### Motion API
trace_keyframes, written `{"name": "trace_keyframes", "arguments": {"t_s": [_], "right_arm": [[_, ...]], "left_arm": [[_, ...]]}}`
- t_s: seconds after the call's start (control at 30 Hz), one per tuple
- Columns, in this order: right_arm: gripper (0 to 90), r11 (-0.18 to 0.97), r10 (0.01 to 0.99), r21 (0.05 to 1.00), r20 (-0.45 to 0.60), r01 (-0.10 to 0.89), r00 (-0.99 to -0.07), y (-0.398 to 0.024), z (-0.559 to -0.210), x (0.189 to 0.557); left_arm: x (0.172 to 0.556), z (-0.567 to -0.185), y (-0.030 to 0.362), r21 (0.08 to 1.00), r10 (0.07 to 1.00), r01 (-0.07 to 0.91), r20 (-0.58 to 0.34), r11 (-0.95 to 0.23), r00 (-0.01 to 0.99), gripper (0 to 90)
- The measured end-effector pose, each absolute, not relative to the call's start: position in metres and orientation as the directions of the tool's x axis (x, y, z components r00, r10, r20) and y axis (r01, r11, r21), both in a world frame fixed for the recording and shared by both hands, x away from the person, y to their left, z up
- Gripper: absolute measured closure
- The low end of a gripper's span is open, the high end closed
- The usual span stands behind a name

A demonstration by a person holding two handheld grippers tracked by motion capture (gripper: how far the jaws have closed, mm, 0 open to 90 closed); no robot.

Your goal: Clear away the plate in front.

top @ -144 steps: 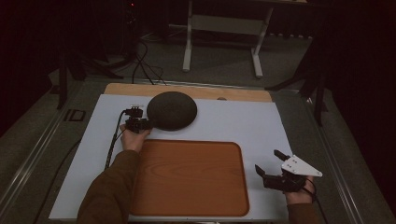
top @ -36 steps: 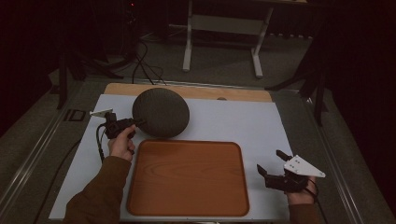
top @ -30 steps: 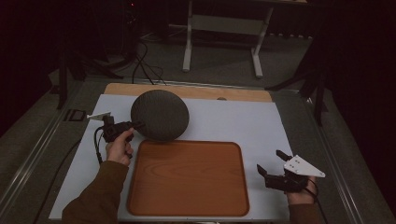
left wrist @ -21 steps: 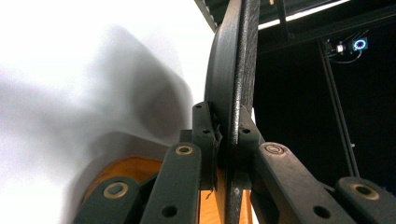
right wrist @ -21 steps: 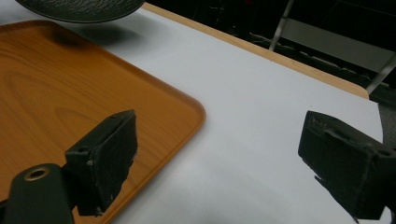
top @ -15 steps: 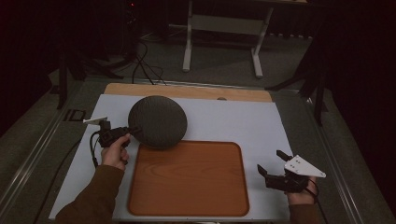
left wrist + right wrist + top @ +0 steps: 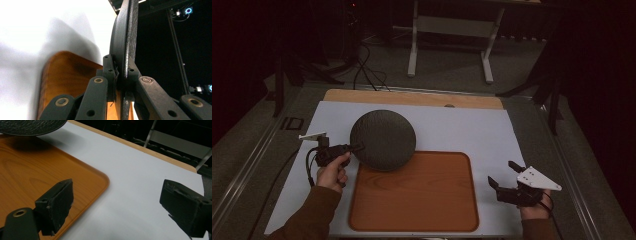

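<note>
left gripper [image 7: 353, 148] clamped on rim of round dark textured plate [image 7: 383, 140], jaws pinching its edge from both sides in left gripper view; plate [image 7: 123, 45] tilted, lifted off table, hanging over far left corner of wooden tray [image 7: 414, 192]; tray lies flat on white mat [image 7: 472, 132] near person's edge of table; right gripper [image 7: 503, 176] held low over mat just right of tray, jaws wide apart, nothing between them; right gripper view: tray corner [image 7: 50, 170] near its left jaw, plate edge [image 7: 32, 127] at top left
</note>
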State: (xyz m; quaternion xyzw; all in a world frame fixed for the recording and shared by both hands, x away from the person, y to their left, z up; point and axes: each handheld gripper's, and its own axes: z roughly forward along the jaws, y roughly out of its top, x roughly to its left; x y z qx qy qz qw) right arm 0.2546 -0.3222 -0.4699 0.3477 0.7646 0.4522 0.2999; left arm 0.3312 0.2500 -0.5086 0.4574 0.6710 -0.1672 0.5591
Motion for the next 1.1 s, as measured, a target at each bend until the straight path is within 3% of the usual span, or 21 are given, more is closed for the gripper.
{"name": "trace_keyframes", "arguments": {"t_s": [1.1], "right_arm": [[11.8,0.355,0.802,0.897,-0.147,0.264,-0.579,-0.323,-0.47,0.255]], "left_arm": [[0.294,-0.519,0.203,0.265,0.437,0.894,-0.895,0.361,0.088,84.8]]}}
